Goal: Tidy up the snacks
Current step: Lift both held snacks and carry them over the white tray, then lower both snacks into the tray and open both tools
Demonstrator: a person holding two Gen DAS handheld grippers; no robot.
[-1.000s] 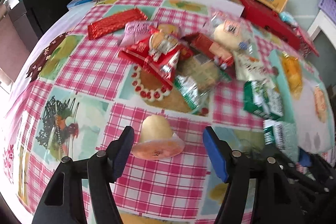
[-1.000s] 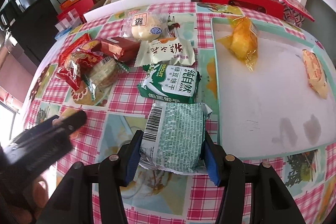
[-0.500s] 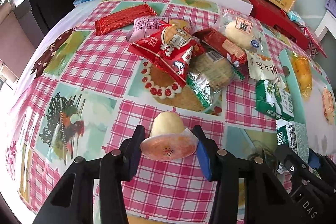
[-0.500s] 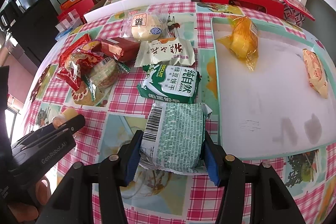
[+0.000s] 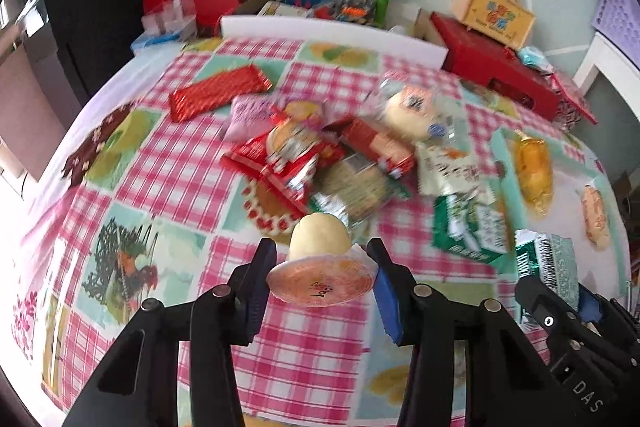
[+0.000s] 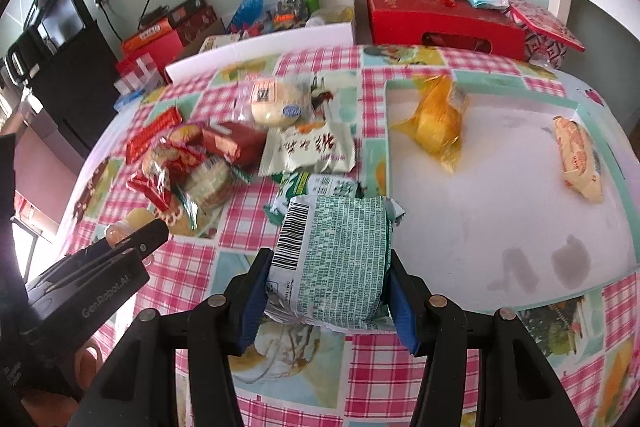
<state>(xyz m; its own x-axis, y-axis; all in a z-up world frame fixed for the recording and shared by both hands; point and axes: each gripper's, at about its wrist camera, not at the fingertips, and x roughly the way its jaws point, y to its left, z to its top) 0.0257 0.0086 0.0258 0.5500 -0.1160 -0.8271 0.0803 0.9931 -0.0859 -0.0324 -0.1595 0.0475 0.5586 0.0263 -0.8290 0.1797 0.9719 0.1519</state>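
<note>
Left wrist view: left gripper pinching the jelly cup clear of the checked cloth, right gripper clamped on the green biscuit pack; carry both level and unhurried toward the white tray.

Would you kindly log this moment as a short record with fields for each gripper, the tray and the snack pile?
left gripper: shut on the pale yellow jelly cup with orange foil lid
right gripper: shut on the green-and-white printed biscuit packet
white tray with mint-green rim: holds a clear bag of yellow snack and an orange-patterned wrapped pastry
pile on the pink checked tablecloth: red, green and clear wrappers, unsorted
</note>
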